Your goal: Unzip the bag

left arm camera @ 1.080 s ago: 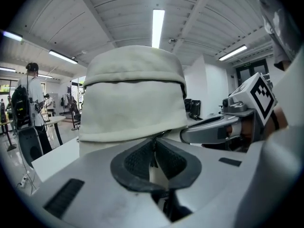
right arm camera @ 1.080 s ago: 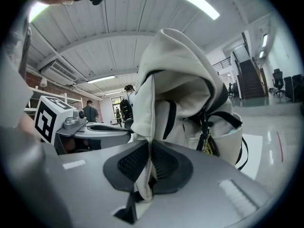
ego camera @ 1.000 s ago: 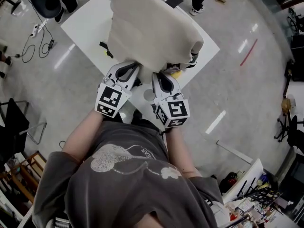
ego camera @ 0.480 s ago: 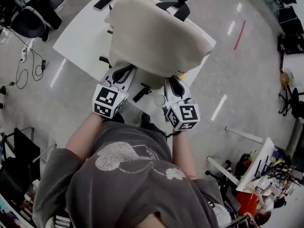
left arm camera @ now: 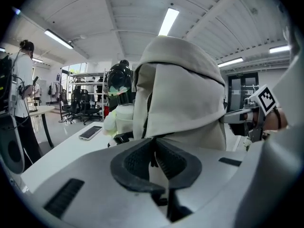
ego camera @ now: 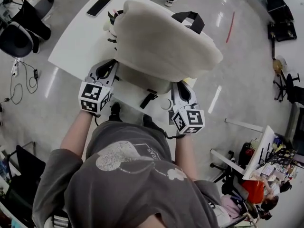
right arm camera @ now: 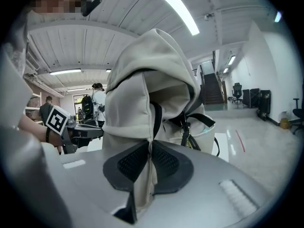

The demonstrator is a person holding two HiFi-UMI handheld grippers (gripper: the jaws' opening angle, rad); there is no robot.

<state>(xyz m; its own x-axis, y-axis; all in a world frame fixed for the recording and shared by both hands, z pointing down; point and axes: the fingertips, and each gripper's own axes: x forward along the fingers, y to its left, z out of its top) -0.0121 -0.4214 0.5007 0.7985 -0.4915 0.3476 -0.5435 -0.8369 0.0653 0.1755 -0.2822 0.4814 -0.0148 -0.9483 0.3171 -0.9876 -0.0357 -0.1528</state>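
1. Both grippers are on the bag (ego camera: 161,37). It sits on the white counter (ego camera: 71,46), close to the counter corner nearest me.
2. Change: the left gripper (ego camera: 110,66) has slid left along the bag's near edge over the last sec. It was just beside the right gripper (ego camera: 183,87); now they're well apart, with the left at the bag's near-left end.
3. Right gripper has barely shifted and is at the bag's near-right end. I read it as the anchor.
4. Left gripper state: jaws nearly together, pads pinching a thin dark zip pull (left arm camera: 152,158). That's my read of it; it's too small to confirm.
5. Right gripper state: narrow, clamped on a fold of the bag's cream fabric, which runs down between the pads.
6. Bag also looks turned in the head view vs a sec ago, and a phone (ego camera: 99,6) now shows at the counter's far-left edge. Could partly be my head moving.
7. Meaning, as a judgement: the pull is travelling away from the anchored end, so the zip is opening along the near edge and the task is mid-stroke, not done.
8. No view shows how much zip is open or how much track is left.
9. Risks: fabric bunching ahead of the pull, or the bag dragging across the counter if the right grip slips.
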